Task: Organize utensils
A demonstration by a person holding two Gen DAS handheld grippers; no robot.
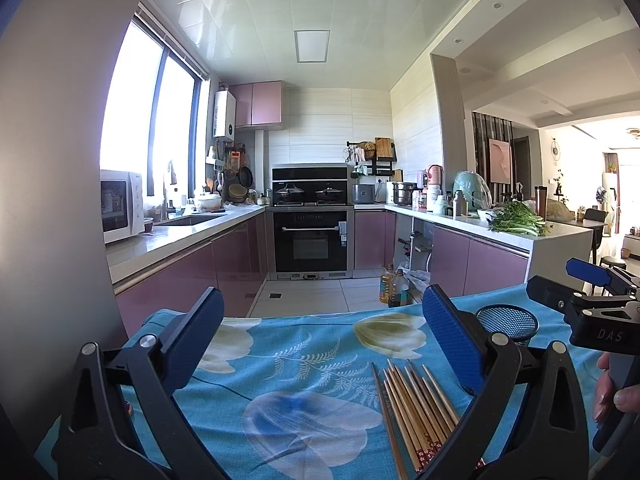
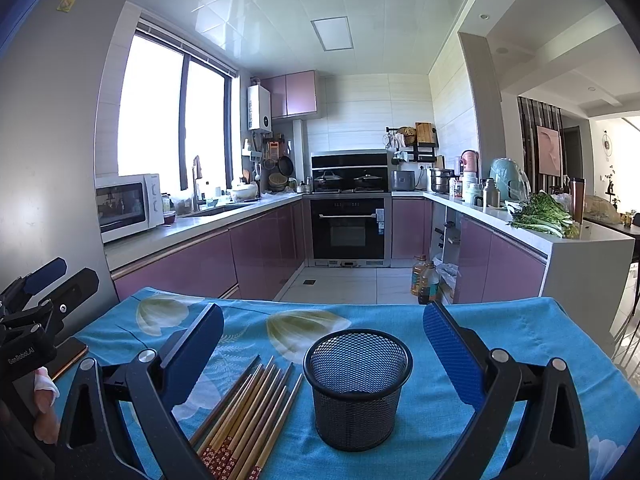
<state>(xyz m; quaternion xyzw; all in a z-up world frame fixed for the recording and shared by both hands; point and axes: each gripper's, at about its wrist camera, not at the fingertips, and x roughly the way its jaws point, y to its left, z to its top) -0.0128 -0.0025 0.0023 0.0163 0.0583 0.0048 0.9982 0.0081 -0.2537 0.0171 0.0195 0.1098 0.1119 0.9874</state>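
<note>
In the left wrist view, the left gripper (image 1: 320, 336) hung above the blue floral tablecloth (image 1: 288, 364) with its blue-padded fingers (image 1: 204, 332) spread wide and nothing between them. A bundle of wooden chopsticks (image 1: 416, 408) lay flat on the cloth, close inside the right-hand finger, tips pointing away from the camera. Beyond that finger stood the black mesh cup (image 1: 507, 322), partly hidden. The right gripper (image 1: 592, 296) showed at the right edge, its jaws apart.

In the right wrist view, the right gripper (image 2: 324, 344) was likewise held wide apart and empty over the tablecloth (image 2: 500, 332). The mesh cup (image 2: 357, 388) stood upright between its fingers (image 2: 452, 352), touching neither. The chopsticks (image 2: 248, 412) lay just left of the cup, fanned slightly, their patterned red ends nearest the camera. The left gripper (image 2: 44, 284) appeared at the left edge.
</note>
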